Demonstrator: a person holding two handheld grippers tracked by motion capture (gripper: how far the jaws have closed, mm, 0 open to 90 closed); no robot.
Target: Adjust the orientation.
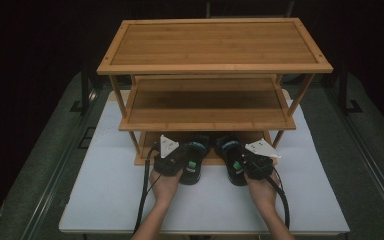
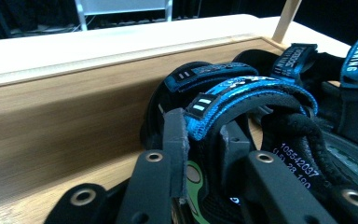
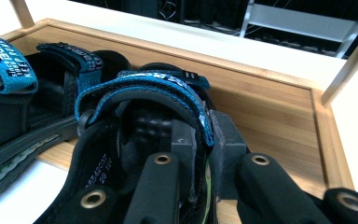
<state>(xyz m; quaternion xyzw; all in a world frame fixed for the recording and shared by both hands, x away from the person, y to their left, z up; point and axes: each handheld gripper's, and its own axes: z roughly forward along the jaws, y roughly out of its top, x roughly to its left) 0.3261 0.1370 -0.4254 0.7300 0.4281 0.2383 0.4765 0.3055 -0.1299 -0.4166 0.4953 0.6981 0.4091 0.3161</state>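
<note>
Black jaws of the left gripper (image 2: 200, 154) stood clamped on the blue heel strap of the left sandal (image 2: 242, 100), and the right gripper (image 3: 205, 140) pinched the right sandal (image 3: 140, 116) likewise. Both sandals lay half on the bottom shelf of the bamboo shoe rack (image 1: 207, 107), heels overhanging the white table (image 1: 105, 190). They looked light, with soft, pliant straps and stiffer soles; the padded heel strap seemed the surest hold.

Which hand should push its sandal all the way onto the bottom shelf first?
Neither clearly. The left tool grips the left sandal and the right tool the right sandal, both partly on the bottom shelf. Left, perhaps.
</note>
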